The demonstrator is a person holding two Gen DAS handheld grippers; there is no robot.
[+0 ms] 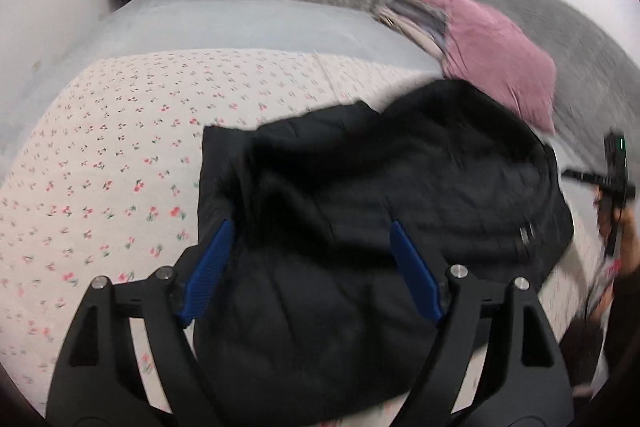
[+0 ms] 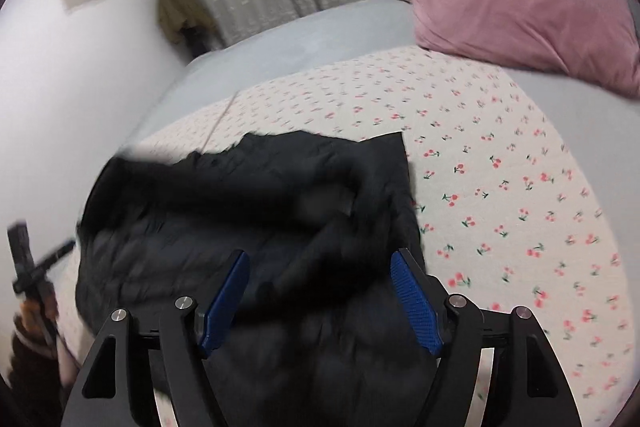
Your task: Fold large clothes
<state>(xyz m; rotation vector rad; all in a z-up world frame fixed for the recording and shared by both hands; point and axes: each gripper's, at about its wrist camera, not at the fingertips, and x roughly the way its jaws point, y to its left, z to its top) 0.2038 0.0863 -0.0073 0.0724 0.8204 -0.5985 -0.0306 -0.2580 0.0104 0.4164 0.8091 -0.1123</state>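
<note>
The black jacket (image 1: 360, 211) lies bunched on the bed's cherry-print sheet (image 1: 100, 155), near the pink pillow (image 1: 496, 55). The left hand-held gripper (image 1: 312, 267) and right hand-held gripper (image 2: 320, 291) both stand with fingers apart above it, holding nothing. Probably best: pinch matching edges, pull the fabric flat, then fold evenly.

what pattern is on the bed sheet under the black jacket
Cream with small red cherries, on the sheet; clearest in the right wrist view.
</note>
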